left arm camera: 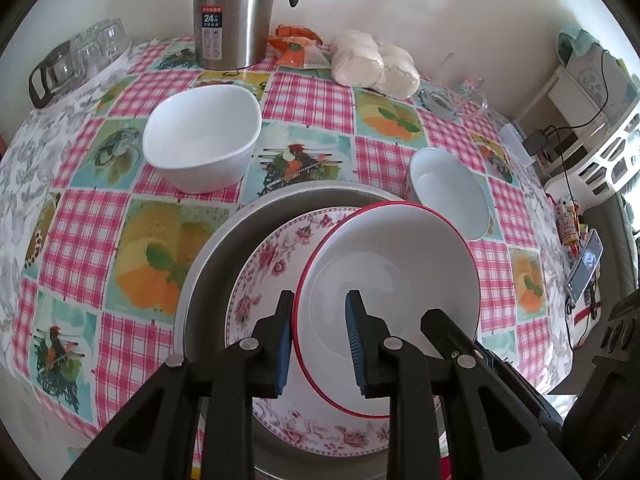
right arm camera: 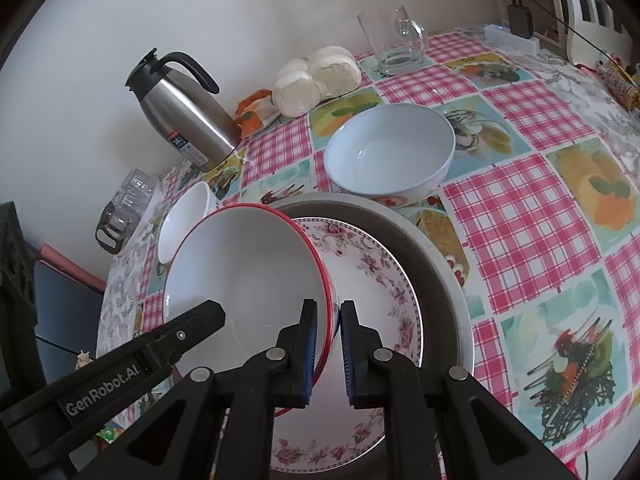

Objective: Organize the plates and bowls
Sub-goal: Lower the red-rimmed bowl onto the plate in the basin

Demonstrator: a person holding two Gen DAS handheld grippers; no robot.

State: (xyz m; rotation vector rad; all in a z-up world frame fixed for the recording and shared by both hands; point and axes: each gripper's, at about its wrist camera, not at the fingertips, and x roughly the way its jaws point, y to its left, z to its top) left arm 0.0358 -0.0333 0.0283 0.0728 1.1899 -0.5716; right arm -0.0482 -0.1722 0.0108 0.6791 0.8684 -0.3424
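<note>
A white bowl with a red rim [left arm camera: 384, 264] [right arm camera: 248, 272] hangs tilted between both grippers over a floral plate [left arm camera: 272, 264] [right arm camera: 372, 272]. That plate lies in a wide grey dish [left arm camera: 224, 248] [right arm camera: 432, 256]. My left gripper [left arm camera: 320, 340] is shut on the bowl's left rim, one pad outside and one inside. My right gripper [right arm camera: 327, 340] is shut on the opposite rim. A white bowl [left arm camera: 200, 136] [right arm camera: 184, 220] stands to the far left. A pale bowl [left arm camera: 448, 188] [right arm camera: 392, 148] stands to the far right.
A steel thermos jug [left arm camera: 236, 12] [right arm camera: 184, 120], an orange packet [left arm camera: 296, 48] and bagged white buns [left arm camera: 376, 64] line the wall. Glass cups [left arm camera: 80, 60] sit at the far left, a glass mug [right arm camera: 396, 44] at the far right. The checked tablecloth [right arm camera: 520, 220] drops off beyond the pale bowl.
</note>
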